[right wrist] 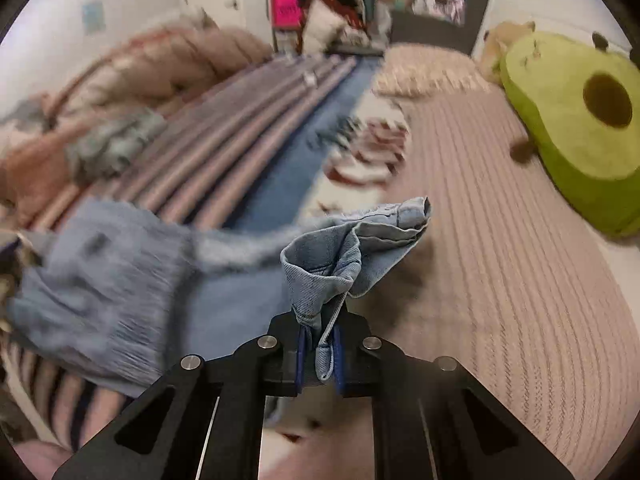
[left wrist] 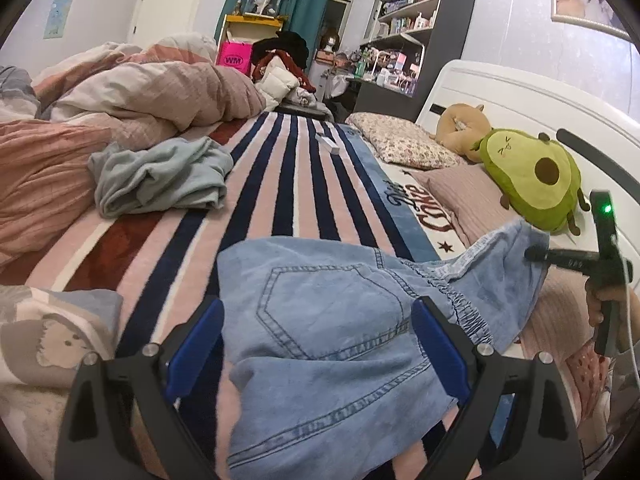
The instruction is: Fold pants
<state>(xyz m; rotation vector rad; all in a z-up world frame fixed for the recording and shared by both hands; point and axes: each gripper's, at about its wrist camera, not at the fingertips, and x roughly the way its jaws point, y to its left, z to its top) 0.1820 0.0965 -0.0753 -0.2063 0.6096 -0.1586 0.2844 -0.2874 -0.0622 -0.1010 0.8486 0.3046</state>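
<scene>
On the bed point(left wrist: 304, 168) the blue pants point(left wrist: 332, 320) lie bunched up, not folded yet. The right tool point(right wrist: 320, 354) is pinched tight on one edge. The left tool point(left wrist: 316, 344) is wide open over them, holding nothing.

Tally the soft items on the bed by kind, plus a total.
Denim pants: 1, held in the shut right claw
Grey-green crumpled garment: 1
Plush toys: 2, avocado plush and tan plush
Pillows: 2, floral pillow and pink ribbed pillow
Quilt: 1
Total: 7
</scene>
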